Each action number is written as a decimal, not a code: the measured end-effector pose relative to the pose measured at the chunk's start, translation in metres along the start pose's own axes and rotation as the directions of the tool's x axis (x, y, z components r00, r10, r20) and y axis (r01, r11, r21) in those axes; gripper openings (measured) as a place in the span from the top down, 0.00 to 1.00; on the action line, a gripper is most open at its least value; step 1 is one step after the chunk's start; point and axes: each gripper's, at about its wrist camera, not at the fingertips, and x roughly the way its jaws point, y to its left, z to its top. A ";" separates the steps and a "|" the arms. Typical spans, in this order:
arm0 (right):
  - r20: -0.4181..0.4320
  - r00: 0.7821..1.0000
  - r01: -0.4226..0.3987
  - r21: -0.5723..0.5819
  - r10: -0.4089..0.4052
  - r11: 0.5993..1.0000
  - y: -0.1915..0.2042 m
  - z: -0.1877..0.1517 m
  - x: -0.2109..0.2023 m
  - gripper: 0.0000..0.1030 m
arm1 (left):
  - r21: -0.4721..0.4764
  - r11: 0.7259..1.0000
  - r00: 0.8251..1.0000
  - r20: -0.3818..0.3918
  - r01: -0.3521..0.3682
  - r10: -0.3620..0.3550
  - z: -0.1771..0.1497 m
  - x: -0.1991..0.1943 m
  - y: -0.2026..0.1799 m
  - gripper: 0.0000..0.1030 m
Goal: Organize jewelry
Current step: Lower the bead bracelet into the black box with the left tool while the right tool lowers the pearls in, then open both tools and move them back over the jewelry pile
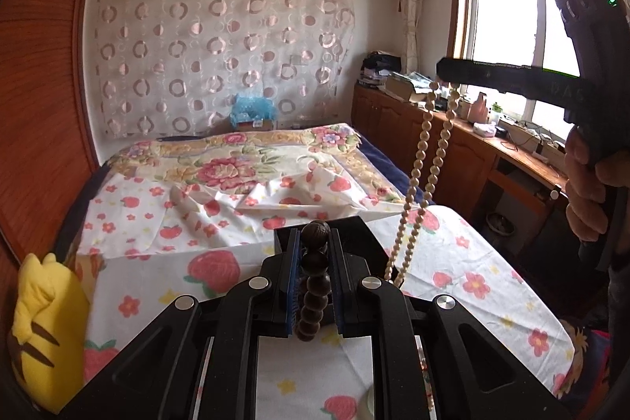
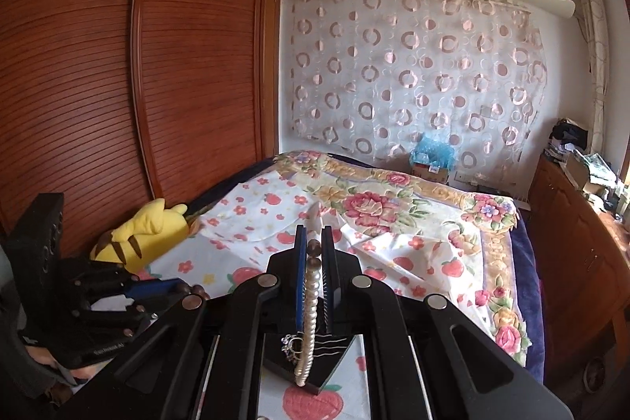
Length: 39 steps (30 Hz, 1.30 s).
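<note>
Here, left gripper (image 1: pixel 313 243) clamped on dark beads (image 1: pixel 313 286), right gripper (image 2: pixel 314 254) pinching pearl necklace (image 2: pixel 309 317), both lifted apart, probably to untangle above black tray (image 2: pixel 315 372).

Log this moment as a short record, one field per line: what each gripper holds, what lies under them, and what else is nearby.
left gripper: shut on dark bead bracelet
right gripper: shut on pearl necklace, which hangs down in a long loop
under right gripper: black tray with a ring
surface: bed with strawberry-print sheet
nearby: yellow plush toy beside wooden wardrobe
</note>
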 end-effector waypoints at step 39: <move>-0.224 0.972 -0.027 0.167 0.065 0.986 -0.011 -0.104 0.092 0.91 | 0.034 0.999 0.990 -0.140 -0.009 0.013 -0.026 0.059 -0.007 0.87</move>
